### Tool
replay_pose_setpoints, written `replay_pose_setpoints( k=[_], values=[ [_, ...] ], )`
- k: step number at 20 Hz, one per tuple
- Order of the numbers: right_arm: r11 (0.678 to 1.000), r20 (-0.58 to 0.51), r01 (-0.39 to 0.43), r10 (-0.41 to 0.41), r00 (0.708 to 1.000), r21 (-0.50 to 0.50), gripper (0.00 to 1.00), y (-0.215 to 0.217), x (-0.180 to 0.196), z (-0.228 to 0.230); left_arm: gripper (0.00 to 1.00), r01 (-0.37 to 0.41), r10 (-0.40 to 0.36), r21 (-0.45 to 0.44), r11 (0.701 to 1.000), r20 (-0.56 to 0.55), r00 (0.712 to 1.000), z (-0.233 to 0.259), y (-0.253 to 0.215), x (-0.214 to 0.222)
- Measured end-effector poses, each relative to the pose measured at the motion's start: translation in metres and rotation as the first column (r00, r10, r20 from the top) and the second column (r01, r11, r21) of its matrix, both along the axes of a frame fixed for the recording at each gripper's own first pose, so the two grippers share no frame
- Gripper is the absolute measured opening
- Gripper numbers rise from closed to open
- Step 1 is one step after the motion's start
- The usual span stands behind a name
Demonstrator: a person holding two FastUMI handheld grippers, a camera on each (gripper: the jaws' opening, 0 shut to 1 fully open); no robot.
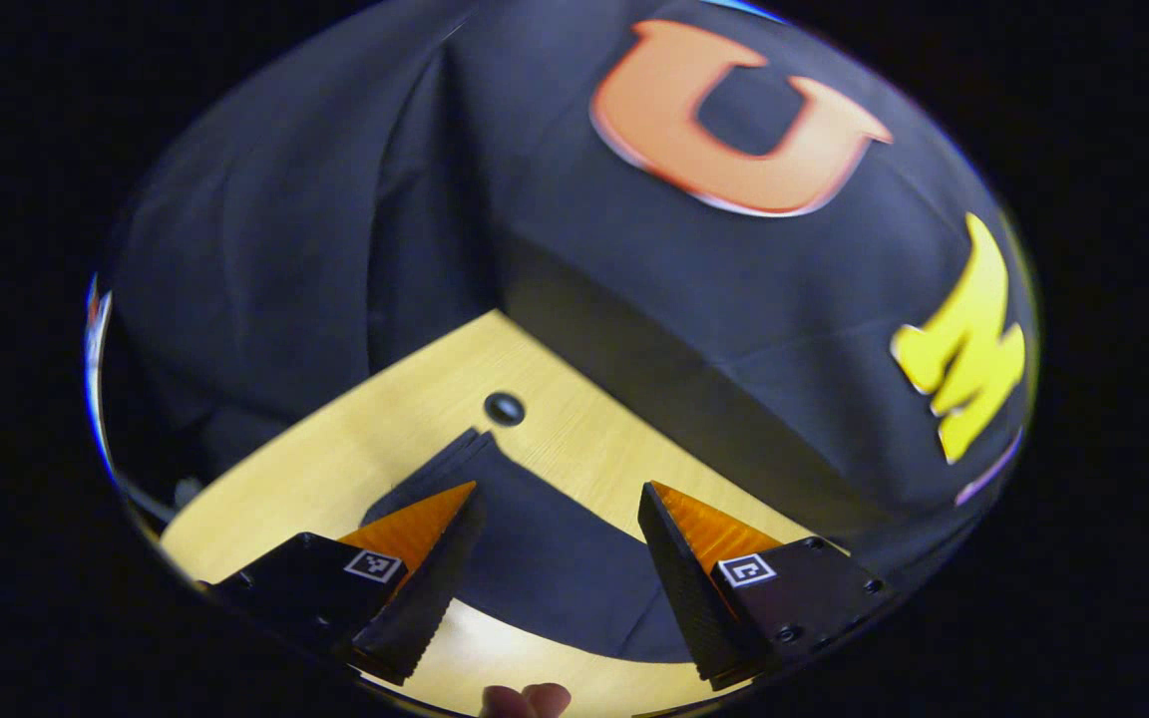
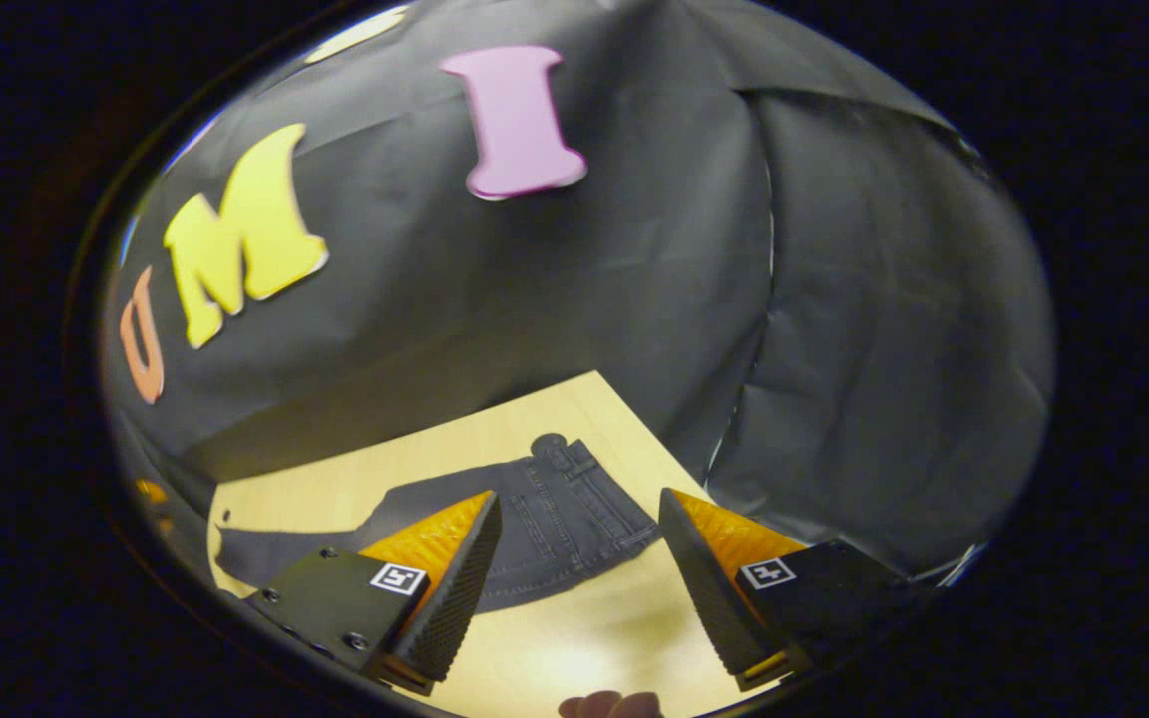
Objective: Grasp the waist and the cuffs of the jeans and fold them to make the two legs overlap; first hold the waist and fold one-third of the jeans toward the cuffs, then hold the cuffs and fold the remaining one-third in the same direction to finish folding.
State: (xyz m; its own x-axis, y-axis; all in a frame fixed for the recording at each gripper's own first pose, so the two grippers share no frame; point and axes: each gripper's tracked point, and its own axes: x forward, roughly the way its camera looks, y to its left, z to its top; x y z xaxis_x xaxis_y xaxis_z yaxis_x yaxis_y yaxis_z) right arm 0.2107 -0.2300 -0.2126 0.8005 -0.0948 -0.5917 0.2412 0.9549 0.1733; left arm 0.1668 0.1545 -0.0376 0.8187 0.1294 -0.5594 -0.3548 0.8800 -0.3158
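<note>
While the left gripper [image 1: 560,509] is hovering released over the cuffs of the jeans [image 1: 545,558] near the worktop [image 1: 385,429] corner, beside a dark hole [image 1: 504,408], the right gripper [image 2: 579,519] is hanging released above the waist [image 2: 565,499] by the opposite edge.

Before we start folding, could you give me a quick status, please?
Left claw open, right claw open, both above table. Jeans flat, ungrasped. Nothing in the way.

I see dark denim jeans [image 2: 555,519], matt and stitched, on a pale wood-grain table [image 1: 594,449] with slight sheen; my left gripper [image 1: 560,558] fingers carry ribbed black pads.
</note>
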Motion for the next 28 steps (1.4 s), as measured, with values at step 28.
replay_pose_setpoints(
  k=[28],
  values=[
    [0.964, -0.105, 0.151, -0.130, 0.986, 0.219, 0.98, -0.066, 0.109, -0.201, 0.99, 0.090, -0.112, 0.363, 0.928, 0.041, 0.993, -0.007, -0.154, -0.172]
  ],
)
